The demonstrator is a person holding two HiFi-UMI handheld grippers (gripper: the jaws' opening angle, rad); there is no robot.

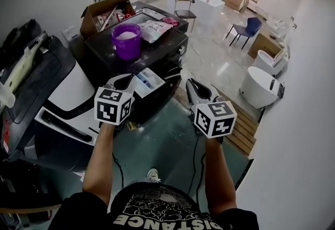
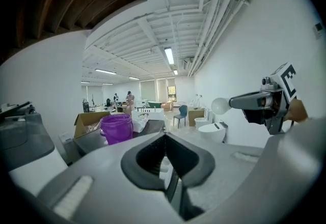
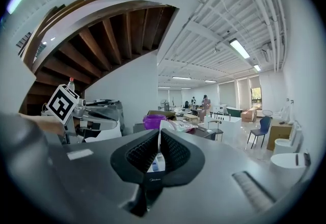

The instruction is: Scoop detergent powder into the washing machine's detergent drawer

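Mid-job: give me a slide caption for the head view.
Left gripper and right gripper, both empty, held near the open detergent drawer; purple tub of powder sits atop the washing machine.

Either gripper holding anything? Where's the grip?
Right gripper is shut on the white scoop, gripped by its handle; the round bowl sticks out past the jaws. Left gripper is shut, empty.

Tub (image 1: pixel 127 43): purple, translucent; powder (image 1: pixel 125 35) inside noted as white.
Washing machine (image 1: pixel 162 48): black.
Drawer (image 1: pixel 148 81): white, blue part within.
Left gripper (image 1: pixel 124 82), right gripper (image 1: pixel 194 87): grey bodies, black ribbed pads, cubes patterned in black-and-white squares.
Scoop (image 2: pixel 220 106): white.
Cardboard box (image 1: pixel 102 12): brown.
Floor (image 1: pixel 167 142): dark green.
Chair (image 1: pixel 250 27): blue.
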